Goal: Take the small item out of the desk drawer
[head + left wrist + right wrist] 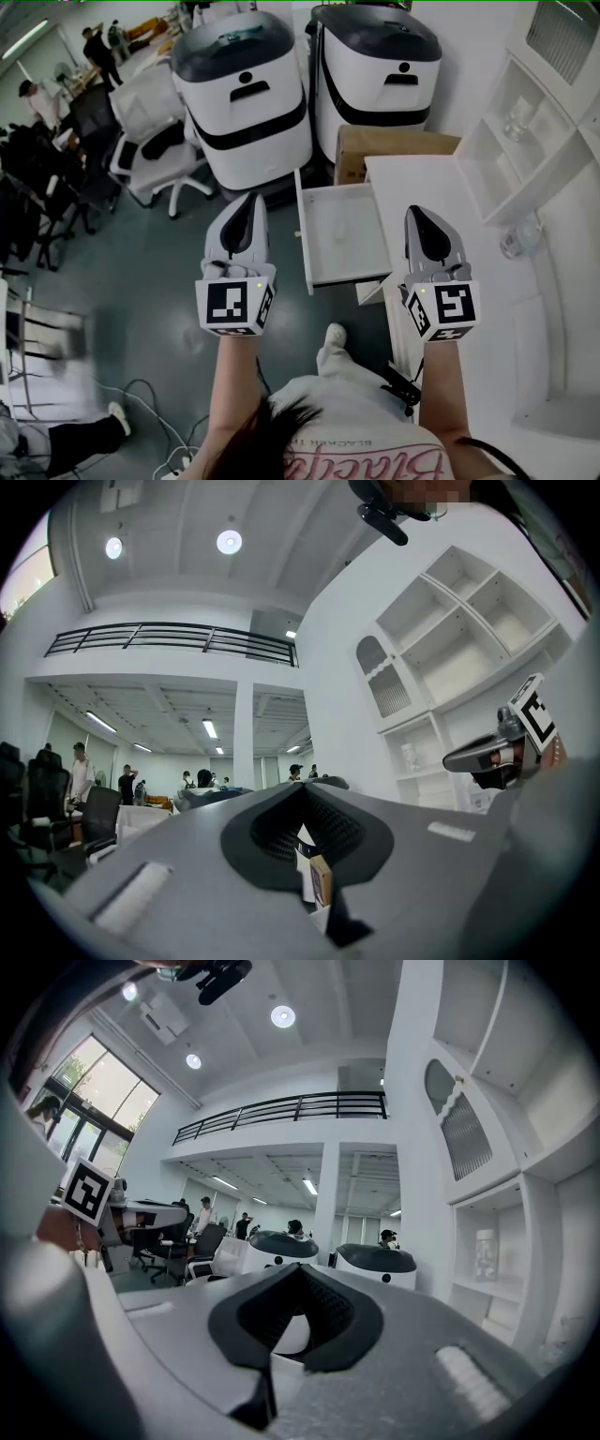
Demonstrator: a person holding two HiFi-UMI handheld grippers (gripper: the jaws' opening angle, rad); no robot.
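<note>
Standing behind the open drawer [342, 234], two white-and-black machines [244, 94] fill the top of the head view, with the white table [441, 178] on the right. The drawer juts from the table's left side, and its pale bottom looks bare. The left claw [249, 202] hangs above the floor just left of the drawer. The right claw [418, 214] hangs over the table's near edge, just right of the drawer. The right claw is fully closed on nothing, and only a white machine shows through the notch in its pads. The left claw is narrowed to a slit. A small box [322, 881] with a tan edge and purplish face sits upright in that slit, seemingly pinched between the pads, though the view is too tight to be sure. Each claw's cube [234, 305] bears black-and-white square markers and no words. The person's shirt [366, 455] carries pink script, upside down, beginning "Black"; the rest is cut off.
</note>
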